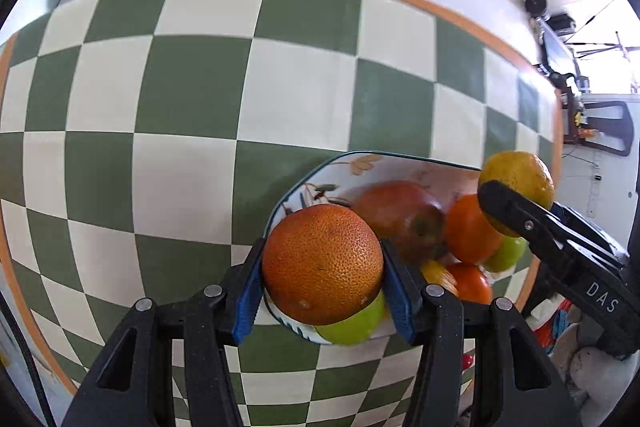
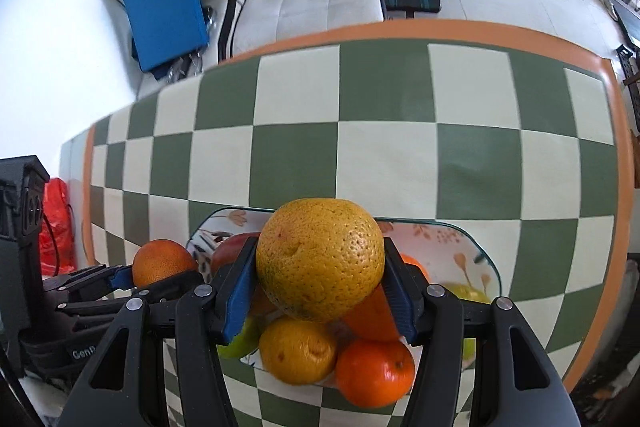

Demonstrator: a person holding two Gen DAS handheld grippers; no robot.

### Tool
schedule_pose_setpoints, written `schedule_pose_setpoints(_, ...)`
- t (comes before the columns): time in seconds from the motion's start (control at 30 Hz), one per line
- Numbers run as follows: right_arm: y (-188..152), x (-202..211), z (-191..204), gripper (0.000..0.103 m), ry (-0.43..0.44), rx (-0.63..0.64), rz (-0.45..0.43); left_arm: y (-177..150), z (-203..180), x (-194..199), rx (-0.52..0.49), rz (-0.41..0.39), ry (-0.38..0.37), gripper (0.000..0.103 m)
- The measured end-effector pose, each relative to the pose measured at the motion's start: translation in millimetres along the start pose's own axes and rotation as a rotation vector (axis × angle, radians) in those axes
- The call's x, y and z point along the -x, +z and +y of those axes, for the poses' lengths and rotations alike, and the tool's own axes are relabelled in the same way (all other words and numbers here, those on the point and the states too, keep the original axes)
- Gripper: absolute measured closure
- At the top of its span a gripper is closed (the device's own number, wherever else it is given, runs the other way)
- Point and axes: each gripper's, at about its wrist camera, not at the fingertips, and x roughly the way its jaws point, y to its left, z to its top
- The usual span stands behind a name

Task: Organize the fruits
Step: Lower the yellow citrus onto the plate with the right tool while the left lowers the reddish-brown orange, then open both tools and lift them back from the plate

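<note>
Two tongs each clamp a fruit above the floral plate [image 2: 486, 259] on the checkered bench [image 1: 192, 87]: left tongs [image 1: 322, 269] grip a reddish orange [image 1: 322, 263], right tongs [image 2: 320, 267] a yellow orange [image 2: 320, 259], at the plate's nine and three o'clock.

Your reddish orange [image 1: 322, 264] covered the near left part of the floral plate [image 1: 362, 165] in the left wrist view and hid most of a green fruit [image 1: 354, 323] beneath it. In the right wrist view your yellow orange [image 2: 320, 259] hid the middle of the pile, so the red fruit [image 2: 231, 251] showed only as a sliver. Both gripper bodies were cut off by the bottom edge.
</note>
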Motion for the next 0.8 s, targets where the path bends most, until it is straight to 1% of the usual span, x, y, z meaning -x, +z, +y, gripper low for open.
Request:
schedule_pose_setpoints(0.13, 4, -23, 2, 0.042, 0.019, 0.002, 0.079, 2, 4, -7, 0.013, 0.023, -0.016, 0.051)
schedule_pose_setpoints(0.23, 4, -28, 2, 0.042, 0.024, 0.002, 0.104, 3, 9, -6, 0.029, 0.036, -0.002, 0.051)
schedule_pose_setpoints(0.3, 8, -30, 1, 0.039, 0.041, -0.005, 0.132, 3, 12, -7, 0.04, 0.04, -0.005, 0.051)
schedule_pose_setpoints(0.37, 9, -32, 1, 0.038, 0.037, -0.015, 0.142, 3, 19, -9, 0.058, 0.05, -0.014, 0.049)
schedule_pose_setpoints(0.4, 12, -34, 1, 0.038, 0.021, -0.017, 0.146, 4, 19, -10, 0.061, 0.048, -0.011, 0.045)
schedule_pose_setpoints(0.5, 14, -39, 5, 0.037, -0.004, 0.007, 0.164, 3, 20, -7, 0.051, 0.034, -0.01, 0.043)
schedule_pose_setpoints(0.53, 14, -40, 5, 0.036, -0.006, 0.011, 0.168, 2, 20, -6, 0.046, 0.03, -0.003, 0.036)
schedule_pose_setpoints(0.57, 14, -39, 5, 0.035, -0.009, 0.014, 0.169, 2, 19, -3, 0.036, 0.02, 0.023, 0.029)
schedule_pose_setpoints(0.6, 14, -38, 5, 0.035, -0.006, 0.01, 0.167, 1, 19, -1, 0.031, 0.012, 0.036, 0.015)
schedule_pose_setpoints(0.63, 14, -37, 4, 0.033, -0.003, 0.007, 0.164, 1, 19, 1, 0.027, 0.002, 0.038, 0.009)
schedule_pose_setpoints(0.67, 13, -33, 3, 0.031, -0.003, 0.003, 0.156, 0, 20, 6, 0.021, -0.014, 0.038, 0.008)
schedule_pose_setpoints(0.7, 12, -29, 3, 0.021, -0.008, 0.0, 0.145, -1, 20, 9, 0.018, -0.025, 0.042, 0.008)
schedule_pose_setpoints(0.73, 10, -23, 3, 0.015, -0.011, 0.001, 0.126, -2, 19, 13, 0.016, -0.038, 0.049, 0.008)
schedule_pose_setpoints(0.8, 3, -7, 2, 0.015, -0.019, 0.001, 0.08, -5, 17, 22, 0.004, -0.077, 0.069, 0.008)
